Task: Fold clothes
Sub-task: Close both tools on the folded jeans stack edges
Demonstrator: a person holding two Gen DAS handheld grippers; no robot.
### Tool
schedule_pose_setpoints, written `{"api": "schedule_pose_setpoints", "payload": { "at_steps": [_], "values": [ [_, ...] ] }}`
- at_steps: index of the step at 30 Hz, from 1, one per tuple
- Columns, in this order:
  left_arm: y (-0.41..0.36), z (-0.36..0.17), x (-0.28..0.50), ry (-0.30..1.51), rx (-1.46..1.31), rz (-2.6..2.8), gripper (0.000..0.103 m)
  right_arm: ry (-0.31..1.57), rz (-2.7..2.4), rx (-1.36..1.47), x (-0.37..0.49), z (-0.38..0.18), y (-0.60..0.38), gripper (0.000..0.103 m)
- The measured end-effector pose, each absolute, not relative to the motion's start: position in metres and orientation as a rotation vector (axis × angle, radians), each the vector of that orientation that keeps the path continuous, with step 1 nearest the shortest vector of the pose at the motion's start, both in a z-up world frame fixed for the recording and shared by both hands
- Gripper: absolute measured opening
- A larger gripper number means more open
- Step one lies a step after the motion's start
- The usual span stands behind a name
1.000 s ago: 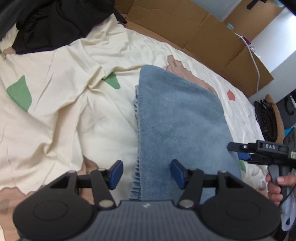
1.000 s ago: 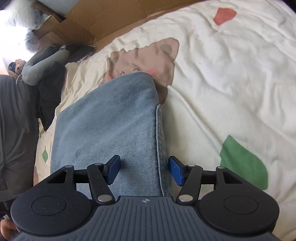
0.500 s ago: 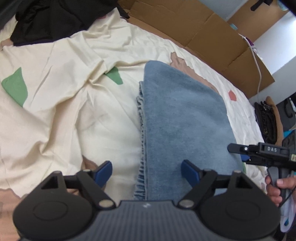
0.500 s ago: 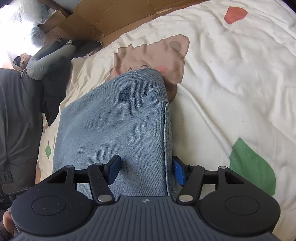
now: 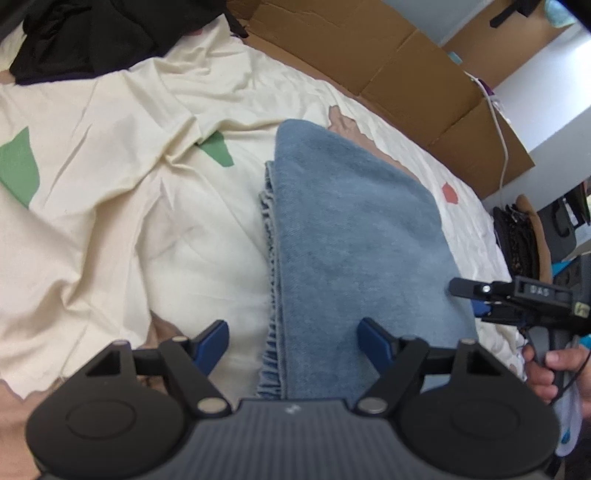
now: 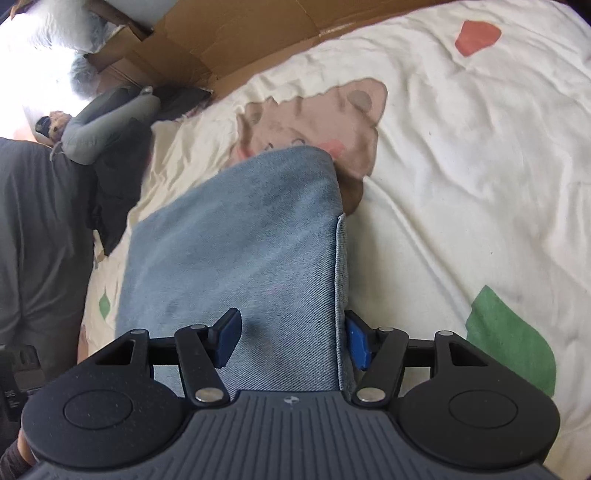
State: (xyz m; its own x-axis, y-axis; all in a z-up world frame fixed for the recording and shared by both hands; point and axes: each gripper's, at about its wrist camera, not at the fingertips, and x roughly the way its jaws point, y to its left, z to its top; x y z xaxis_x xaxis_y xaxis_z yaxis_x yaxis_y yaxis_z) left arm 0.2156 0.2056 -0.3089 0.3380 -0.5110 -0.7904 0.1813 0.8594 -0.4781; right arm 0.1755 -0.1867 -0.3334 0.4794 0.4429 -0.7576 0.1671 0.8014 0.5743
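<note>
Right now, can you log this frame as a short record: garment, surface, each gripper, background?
garment: folded blue jeans, lying flat, frayed hem edges along one side
surface: cream bedsheet with green, red and bear prints
left gripper: open, jaws have just been opening, straddling the jeans' frayed edge, fingers not pressing on it
right gripper: open, fingers on either side of the jeans' seamed edge, no clear squeeze
background: cardboard beyond the bed, dark clothes at the far corner
</note>
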Motion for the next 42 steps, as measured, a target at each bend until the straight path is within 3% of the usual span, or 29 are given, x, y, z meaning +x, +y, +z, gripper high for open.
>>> {"api": "schedule_pose_setpoints", "payload": {
  "at_steps": [5, 11, 13, 19, 24, 32, 42],
  "values": [
    [0.204, -0.310, 0.221, 1.133, -0.344, -0.480, 0.078, 1.101, 0.177, 0.715, 0.183, -0.346, -0.187, 0.065],
    [0.196, -0.315, 0.230, 1.111, -0.384, -0.511, 0.076, 1.095, 0.212, 0.709, 0.181, -0.324, -0.180, 0.063],
    [0.195, -0.318, 0.233, 1.115, -0.416, -0.530, 0.072, 1.098, 0.208, 0.722, 0.180, -0.327, -0.181, 0.063],
    [0.200, -0.330, 0.241, 1.162, -0.504, -0.551, 0.074, 1.140, 0.195, 0.705, 0.185, -0.345, -0.173, 0.066],
    [0.195, -0.324, 0.242, 1.165, -0.476, -0.536, 0.073, 1.140, 0.197, 0.646, 0.186, -0.329, -0.171, 0.041],
    [0.190, -0.322, 0.244, 1.173, -0.466, -0.514, 0.072, 1.154, 0.218, 0.517, 0.191, -0.305, -0.161, 0.025],
    [0.176, -0.319, 0.245, 1.172, -0.429, -0.498, 0.072, 1.212, 0.257, 0.499, 0.194, -0.293, -0.173, 0.021]
  ]
}}
